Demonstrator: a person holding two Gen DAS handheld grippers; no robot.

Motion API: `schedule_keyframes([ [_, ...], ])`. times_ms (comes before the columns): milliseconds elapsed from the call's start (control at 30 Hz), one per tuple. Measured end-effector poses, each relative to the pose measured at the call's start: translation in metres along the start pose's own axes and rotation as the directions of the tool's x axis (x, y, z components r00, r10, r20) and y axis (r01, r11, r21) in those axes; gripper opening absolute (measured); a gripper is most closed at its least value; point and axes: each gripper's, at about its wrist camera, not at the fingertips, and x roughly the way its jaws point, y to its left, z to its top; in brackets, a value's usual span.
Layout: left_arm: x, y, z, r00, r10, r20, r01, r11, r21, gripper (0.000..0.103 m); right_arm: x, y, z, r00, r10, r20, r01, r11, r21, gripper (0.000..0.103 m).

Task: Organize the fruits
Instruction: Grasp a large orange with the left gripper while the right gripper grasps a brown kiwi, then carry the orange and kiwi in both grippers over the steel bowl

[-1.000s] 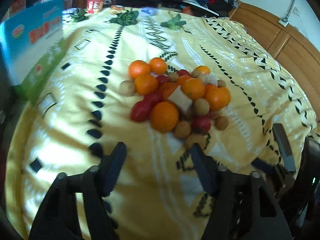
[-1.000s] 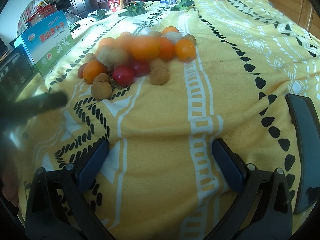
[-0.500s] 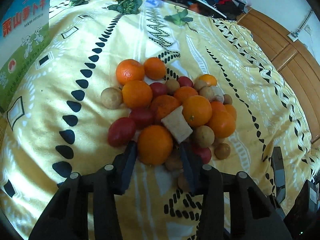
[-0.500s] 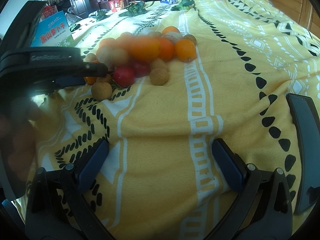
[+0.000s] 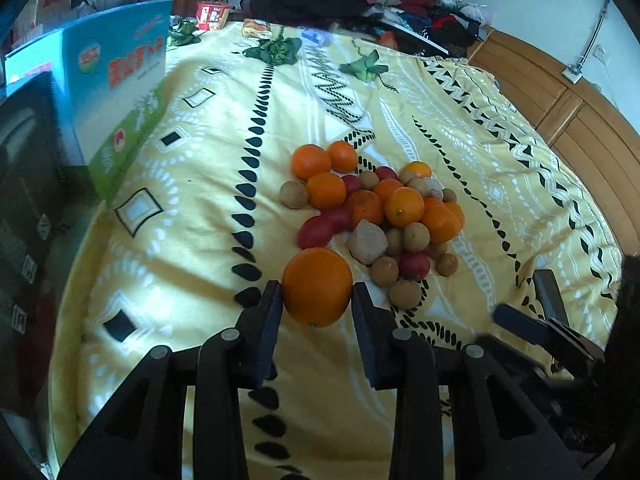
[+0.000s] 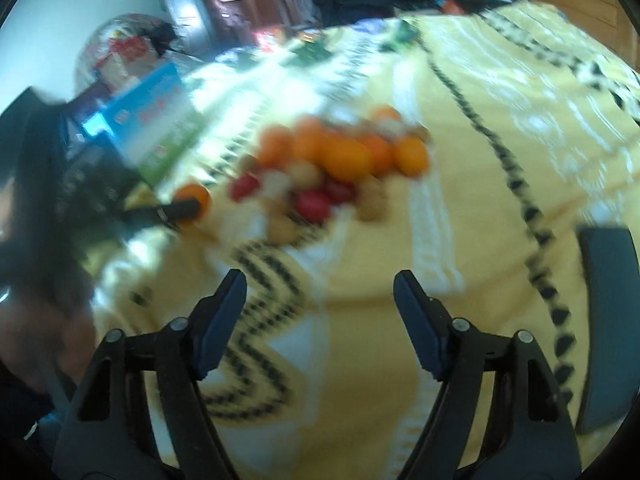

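Yellow patterned bedspread (image 5: pixel 200 184), left gripper (image 5: pixel 317 303) jaws just closed on orange (image 5: pixel 317 287), right gripper (image 6: pixel 320 300) jaws closing, apart, empty

Left gripper (image 5: pixel 317 300) jaws have just been closing, now clamp orange (image 5: pixel 317 286), lifted clear of fruit pile (image 5: pixel 376 216). Right gripper (image 6: pixel 320 312) jaws narrower, nothing between.

The left gripper (image 5: pixel 317 300), whose jaws have just been closing, clamps a large round orange (image 5: pixel 317 286) between its two black pads, held just clear of the yellow patterned bedspread (image 5: pixel 192 216). Just beyond lies a heap of oranges, red tomatoes and small brown round fruits (image 5: pixel 376 208). A blue-and-green printed cardboard box (image 5: pixel 120 92) stands at the left edge, and a wooden bed frame (image 5: pixel 576 120) runs along the right.
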Motion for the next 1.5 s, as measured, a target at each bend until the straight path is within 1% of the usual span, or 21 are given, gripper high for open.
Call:
schedule_keyframes([
  [33, -0.003, 0.001, 0.0, 1.0, -0.001, 0.004, 0.001, 1.0, -0.002, 0.036, 0.009, 0.004, 0.006, 0.999, 0.026, -0.021, -0.026, 1.0, -0.002, 0.052],
  [67, -0.005, 0.002, 0.001, 1.0, -0.003, 0.008, 0.003, 1.0, -0.005, 0.036, 0.02, 0.007, 0.011, 0.998, 0.039, -0.042, -0.039, 0.999, -0.003, 0.043],
  [167, -0.011, 0.004, 0.003, 1.0, -0.006, 0.019, 0.006, 1.0, -0.005, 0.036, 0.045, 0.008, 0.019, 0.996, 0.032, -0.079, -0.031, 0.999, 0.01, 0.042],
  [267, -0.01, 0.005, 0.004, 1.0, -0.011, 0.019, 0.011, 1.0, -0.007, 0.036, 0.067, 0.003, 0.021, 0.992, 0.027, -0.12, -0.02, 0.998, 0.058, 0.043],
  [433, -0.005, 0.003, 0.003, 1.0, -0.019, 0.012, 0.019, 1.0, -0.004, 0.036, 0.077, 0.006, 0.023, 0.992, 0.004, -0.123, 0.001, 0.999, 0.046, 0.043],
  [500, -0.006, 0.002, 0.003, 1.0, -0.021, 0.009, 0.021, 1.0, -0.006, 0.036, 0.08, 0.01, 0.022, 0.991, -0.02, -0.129, 0.023, 1.0, 0.021, 0.041],
  [533, -0.008, 0.003, 0.003, 1.0, -0.021, 0.013, 0.021, 1.0, -0.007, 0.036, 0.08, 0.01, 0.023, 0.991, -0.033, -0.133, 0.034, 0.999, 0.011, 0.028],
  [567, -0.012, 0.003, 0.004, 1.0, -0.02, 0.019, 0.021, 1.0, -0.006, 0.036, 0.079, 0.013, 0.023, 0.99, -0.04, -0.136, 0.041, 0.999, 0.001, 0.028],
  [633, -0.022, 0.004, 0.006, 0.999, -0.015, 0.043, 0.016, 1.0, -0.002, 0.036, 0.069, 0.02, 0.024, 0.991, -0.058, -0.117, 0.056, 0.998, -0.023, 0.028],
  [733, -0.046, 0.008, 0.012, 0.996, -0.004, 0.089, 0.005, 1.0, -0.003, 0.036, 0.045, 0.037, 0.03, 0.995, -0.074, -0.06, 0.07, 0.996, -0.059, 0.028],
  [833, -0.081, 0.016, 0.02, 0.988, 0.027, 0.152, -0.027, 1.0, -0.004, 0.036, 0.019, 0.062, 0.045, 0.998, -0.058, 0.009, 0.058, 0.995, -0.08, 0.028],
  [967, -0.132, 0.04, 0.031, 0.967, 0.078, 0.241, -0.07, 0.997, -0.042, 0.036, -0.005, 0.107, 0.071, 0.997, -0.019, 0.075, 0.029, 0.99, -0.139, 0.028],
  [1067, -0.178, 0.071, 0.037, 0.938, 0.151, 0.313, -0.127, 0.987, -0.097, 0.036, -0.014, 0.144, 0.086, 0.995, 0.015, 0.1, 0.004, 0.982, -0.187, 0.028],
  [1133, -0.205, 0.094, 0.039, 0.916, 0.204, 0.345, -0.164, 0.976, -0.141, 0.036, -0.018, 0.175, 0.095, 0.993, 0.043, 0.113, -0.016, 0.974, -0.225, 0.028],
  [1167, -0.215, 0.104, 0.039, 0.908, 0.22, 0.355, -0.173, 0.972, -0.16, 0.036, -0.019, 0.189, 0.098, 0.991, 0.057, 0.117, -0.027, 0.97, -0.24, 0.028],
  [1200, -0.229, 0.12, 0.038, 0.895, 0.251, 0.368, -0.191, 0.963, -0.191, 0.036, -0.019, 0.202, 0.099, 0.991, 0.069, 0.117, -0.038, 0.967, -0.253, 0.028],
  [1233, -0.238, 0.13, 0.036, 0.886, 0.273, 0.374, -0.205, 0.956, -0.211, 0.036, -0.019, 0.217, 0.101, 0.99, 0.085, 0.116, -0.051, 0.961, -0.27, 0.028],
  [1300, -0.261, 0.159, 0.029, 0.862, 0.334, 0.382, -0.239, 0.932, -0.273, 0.036, -0.018, 0.248, 0.103, 0.986, 0.117, 0.116, -0.076, 0.947, -0.313, 0.028],
  [1367, -0.276, 0.183, 0.021, 0.845, 0.377, 0.38, -0.261, 0.909, -0.324, 0.036, -0.014, 0.281, 0.104, 0.983, 0.151, 0.107, -0.105, 0.929, -0.354, 0.028],
  [1400, -0.285, 0.199, 0.015, 0.833, 0.404, 0.378, -0.273, 0.895, -0.354, 0.036, -0.012, 0.293, 0.103, 0.981, 0.164, 0.101, -0.116, 0.922, -0.37, 0.028],
  [1500, -0.3, 0.231, 0.001, 0.814, 0.453, 0.363, -0.294, 0.861, -0.415, 0.036, -0.005, 0.335, 0.099, 0.976, 0.205, 0.078, -0.154, 0.894, -0.42, 0.028],
])
